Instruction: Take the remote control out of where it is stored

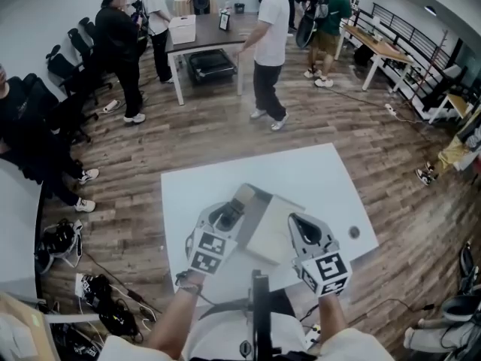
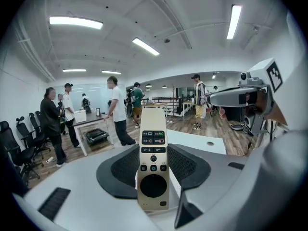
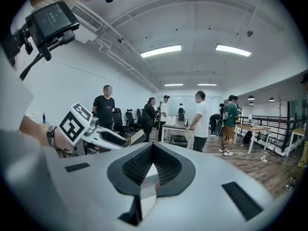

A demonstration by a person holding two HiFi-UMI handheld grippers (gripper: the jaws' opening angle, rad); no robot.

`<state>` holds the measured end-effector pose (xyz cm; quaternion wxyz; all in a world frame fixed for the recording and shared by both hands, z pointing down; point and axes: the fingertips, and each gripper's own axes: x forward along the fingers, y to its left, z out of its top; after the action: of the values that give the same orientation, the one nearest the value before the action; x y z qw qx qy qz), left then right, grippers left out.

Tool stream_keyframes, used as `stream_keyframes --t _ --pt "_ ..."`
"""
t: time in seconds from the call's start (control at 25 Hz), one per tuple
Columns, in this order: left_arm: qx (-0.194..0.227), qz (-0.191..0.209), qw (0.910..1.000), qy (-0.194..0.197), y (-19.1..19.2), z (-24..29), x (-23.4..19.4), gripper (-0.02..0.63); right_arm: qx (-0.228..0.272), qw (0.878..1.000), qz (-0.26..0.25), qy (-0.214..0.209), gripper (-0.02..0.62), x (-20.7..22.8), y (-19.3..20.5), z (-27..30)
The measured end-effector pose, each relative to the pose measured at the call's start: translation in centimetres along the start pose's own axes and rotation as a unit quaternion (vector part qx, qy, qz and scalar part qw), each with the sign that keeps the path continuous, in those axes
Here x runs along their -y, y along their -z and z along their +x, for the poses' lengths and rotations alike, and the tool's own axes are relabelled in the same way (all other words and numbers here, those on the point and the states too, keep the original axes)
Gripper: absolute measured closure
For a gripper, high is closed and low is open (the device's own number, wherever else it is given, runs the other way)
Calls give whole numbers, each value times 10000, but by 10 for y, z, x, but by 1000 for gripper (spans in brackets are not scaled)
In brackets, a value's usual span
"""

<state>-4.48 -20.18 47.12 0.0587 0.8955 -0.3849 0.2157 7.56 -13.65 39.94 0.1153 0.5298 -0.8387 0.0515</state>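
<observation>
One white table [image 1: 323, 179] fills the near scene, and the people standing far beyond it are not in the way. On it, between the grippers, lies a flat beige-and-grey case [image 1: 272, 235], probably the storage. The left gripper [image 2: 153, 163] clamps the remote control [image 2: 153, 143], which seems lifted clear. The next move is likely finding bare tabletop to set it down. The right gripper [image 3: 153, 163] is closed, with nothing plainly held.

One white table [image 1: 316, 179] carries one flat beige box [image 1: 274, 232] and one small dark round spot [image 1: 353, 232]. Over it are two grippers, the left gripper [image 2: 154, 177] and the right gripper [image 3: 153, 165], and one remote control [image 2: 153, 129]. Beyond it stand at least four people [image 1: 270, 43] and one dark table [image 1: 214, 32].
</observation>
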Motion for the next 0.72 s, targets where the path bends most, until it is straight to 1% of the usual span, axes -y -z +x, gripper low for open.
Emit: stream_keyframes --t 0.4,0.6,0.72 --pt "733 118 9972 9 -50 -39 4 423 188 9998 -69 42 597 -4 -17 -10" --pt "1167 88 9930 160 -73 -57 11 423 306 9994 -115 71 597 -3 -26 -15" --pt "1421 70 9897 185 -84 -66 12 423 381 9992 -113 64 597 -3 -31 -18"
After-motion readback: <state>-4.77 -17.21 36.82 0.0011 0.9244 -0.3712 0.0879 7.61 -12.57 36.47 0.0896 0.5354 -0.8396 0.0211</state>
